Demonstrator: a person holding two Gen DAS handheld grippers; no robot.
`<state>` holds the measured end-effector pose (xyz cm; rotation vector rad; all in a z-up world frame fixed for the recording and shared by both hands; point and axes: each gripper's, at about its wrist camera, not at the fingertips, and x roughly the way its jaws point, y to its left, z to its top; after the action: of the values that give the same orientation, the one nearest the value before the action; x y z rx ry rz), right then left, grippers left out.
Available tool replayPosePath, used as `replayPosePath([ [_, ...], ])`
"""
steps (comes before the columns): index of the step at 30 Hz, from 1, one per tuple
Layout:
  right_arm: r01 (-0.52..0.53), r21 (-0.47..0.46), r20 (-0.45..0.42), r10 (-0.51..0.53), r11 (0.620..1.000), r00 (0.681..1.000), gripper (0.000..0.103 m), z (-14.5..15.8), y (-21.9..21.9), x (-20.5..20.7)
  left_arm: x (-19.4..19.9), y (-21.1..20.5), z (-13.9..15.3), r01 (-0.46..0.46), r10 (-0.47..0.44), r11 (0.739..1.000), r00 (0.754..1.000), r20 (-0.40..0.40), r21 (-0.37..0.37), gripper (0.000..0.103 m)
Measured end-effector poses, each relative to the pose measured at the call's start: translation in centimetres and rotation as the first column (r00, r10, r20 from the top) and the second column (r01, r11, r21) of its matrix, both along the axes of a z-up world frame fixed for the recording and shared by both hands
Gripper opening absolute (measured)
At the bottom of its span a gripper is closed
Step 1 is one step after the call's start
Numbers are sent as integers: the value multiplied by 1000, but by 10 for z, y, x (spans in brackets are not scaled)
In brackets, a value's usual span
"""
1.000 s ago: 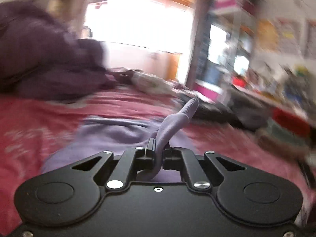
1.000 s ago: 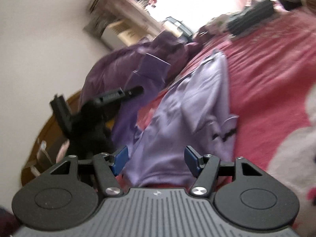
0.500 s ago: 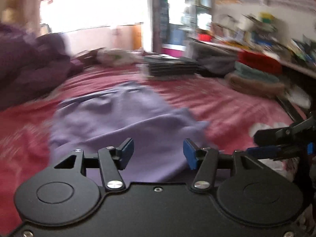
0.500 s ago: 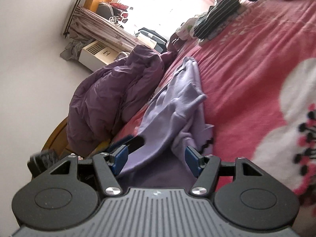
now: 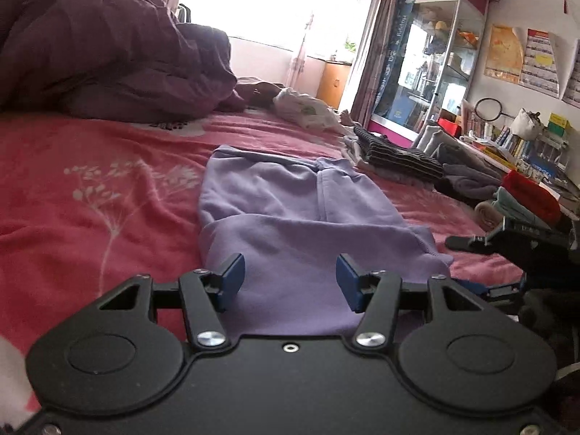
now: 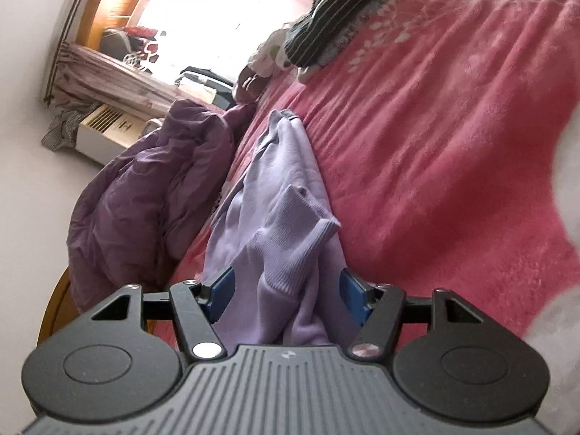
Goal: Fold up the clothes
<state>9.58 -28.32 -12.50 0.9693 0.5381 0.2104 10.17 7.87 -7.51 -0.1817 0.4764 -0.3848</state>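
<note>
Currently both sets of fingers spread, grasping nothing: left gripper point(image 5: 290, 275) over lilac sweater point(image 5: 290, 210); right gripper point(image 6: 286, 286) straddling ribbed cuff point(image 6: 290, 239). Risk: closing low also pinches pink bedspread point(image 6: 453, 145).

Home bedroom: bed point(image 5: 90, 195), quilt point(image 5: 90, 47).

I see a plain lilac garment point(image 5: 290, 214) on a pink-red blanket point(image 5: 90, 195) with white plant motifs. Quilt point(image 5: 101, 47) is dark purple, folded top point(image 5: 398, 152) dark with thin pale stripes. My left gripper point(image 5: 290, 277) and right gripper point(image 6: 286, 291) both have blue pads on black arms.
</note>
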Motion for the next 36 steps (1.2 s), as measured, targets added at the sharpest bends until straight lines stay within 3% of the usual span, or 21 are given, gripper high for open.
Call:
replayPosePath([
  [9,-8,32,59,7,999,998,64,2,-3,12,-1,13,12,-27,28,998,999,26,-63,55],
  [11,30,33,18,-31,999,999,64,-1,-6,14,-1,15,12,-34,36,997,999,24,-63,55],
  [17,27,191,-17,-24,981,1000,64,-16,-9,9,-1,18,11,-39,41,997,999,24,-63,55],
  [24,3,209,21,-7,978,1000,64,-7,-12,23,0,19,10,-45,47,997,999,24,-62,55],
  [31,40,225,-50,-30,974,998,64,-9,-6,9,0,19,10,-51,53,997,998,23,-60,55],
  [36,33,247,-73,-15,968,997,64,7,8,-10,-1,20,10,-56,57,997,998,25,-58,55],
])
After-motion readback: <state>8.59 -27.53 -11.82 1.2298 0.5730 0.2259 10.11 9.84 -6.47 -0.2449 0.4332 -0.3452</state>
